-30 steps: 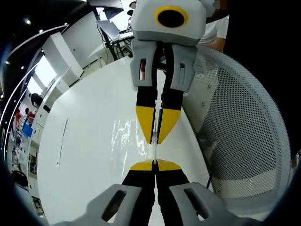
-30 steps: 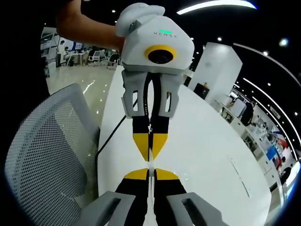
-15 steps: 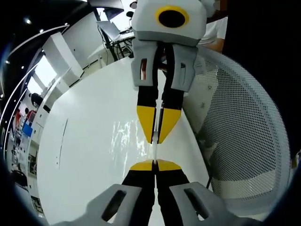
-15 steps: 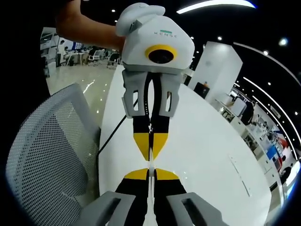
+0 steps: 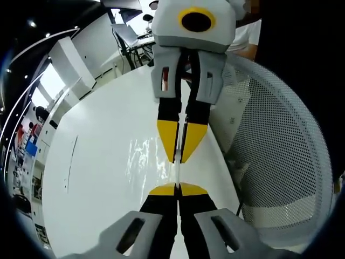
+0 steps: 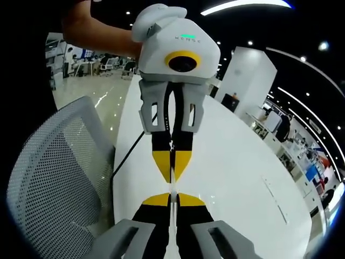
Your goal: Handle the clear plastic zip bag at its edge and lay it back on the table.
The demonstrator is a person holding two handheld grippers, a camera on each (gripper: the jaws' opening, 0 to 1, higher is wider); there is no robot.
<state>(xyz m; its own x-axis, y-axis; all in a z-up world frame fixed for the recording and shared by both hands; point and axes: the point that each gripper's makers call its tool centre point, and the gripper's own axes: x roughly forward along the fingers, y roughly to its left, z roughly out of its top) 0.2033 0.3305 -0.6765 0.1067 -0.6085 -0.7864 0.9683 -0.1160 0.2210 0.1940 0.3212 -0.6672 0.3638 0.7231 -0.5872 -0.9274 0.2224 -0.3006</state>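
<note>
The clear plastic zip bag [image 5: 145,156] is held by its top edge between both grippers, above the white table [image 5: 91,162]. In the left gripper view my left gripper [image 5: 178,187] is shut on that edge. My right gripper [image 5: 179,160] faces it from above, its yellow tips also closed on the edge. The bag's sheet glints to the left of the tips. In the right gripper view the bag [image 6: 172,186] shows edge-on as a thin line. There my right gripper [image 6: 171,197] pinches it from below, and my left gripper [image 6: 172,175] pinches it from above, tips nearly touching.
A white mesh chair [image 5: 275,140] stands close beside the table edge and appears again as the mesh chair [image 6: 54,172]. A black cable [image 6: 129,152] runs over the table edge. A person's arm [image 6: 99,35] holds the left gripper. Office desks lie far behind.
</note>
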